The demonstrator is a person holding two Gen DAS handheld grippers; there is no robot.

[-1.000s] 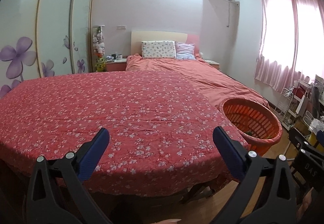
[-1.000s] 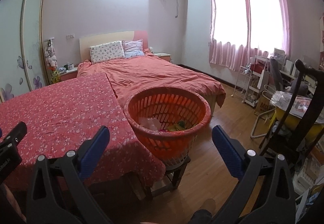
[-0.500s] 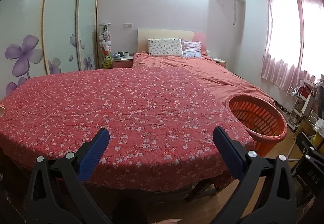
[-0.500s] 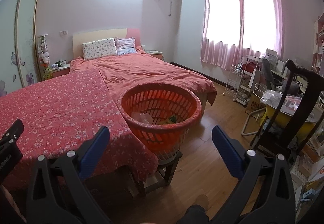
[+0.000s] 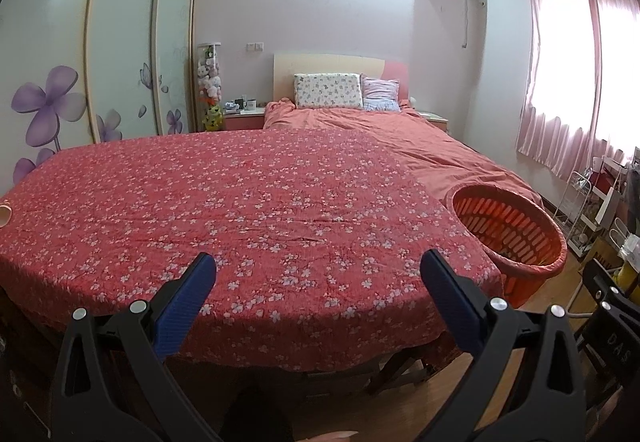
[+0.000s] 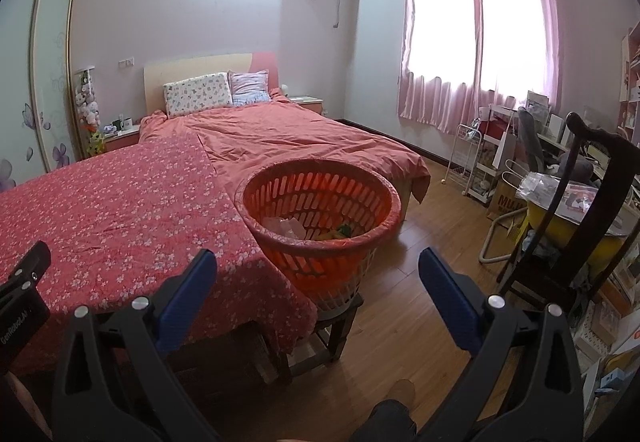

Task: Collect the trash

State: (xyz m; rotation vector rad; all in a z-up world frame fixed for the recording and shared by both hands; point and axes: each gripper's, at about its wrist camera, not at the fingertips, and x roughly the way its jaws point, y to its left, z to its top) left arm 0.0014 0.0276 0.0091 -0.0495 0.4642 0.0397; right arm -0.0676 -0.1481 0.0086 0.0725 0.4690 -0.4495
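Note:
An orange slatted basket [image 6: 320, 210] stands on a small stool at the table's right end, with pieces of trash [image 6: 292, 228] in its bottom; the left wrist view shows the basket [image 5: 516, 230] at the right. My left gripper [image 5: 318, 274] hangs open over the near edge of the red floral tablecloth [image 5: 248, 210], nothing between its blue pads. Facing the basket from short of it, my right gripper [image 6: 318, 270] is open and holds nothing. A small pale object [image 5: 5, 214] sits at the table's far left edge, cut off by the frame.
A bed [image 6: 288, 138] with a salmon cover lies behind the table and basket. A dark wooden chair [image 6: 568, 210], a yellow tub and wire racks [image 6: 468, 158] crowd the right side by the window. Wardrobe doors [image 5: 100, 54] line the left wall. Wood floor [image 6: 424, 242] lies between basket and chair.
The left wrist view has swung left, bringing more of the tablecloth and the table's left edge into sight. The right wrist view has shifted too, with the basket sliding leftward in frame. Both grippers stay open.

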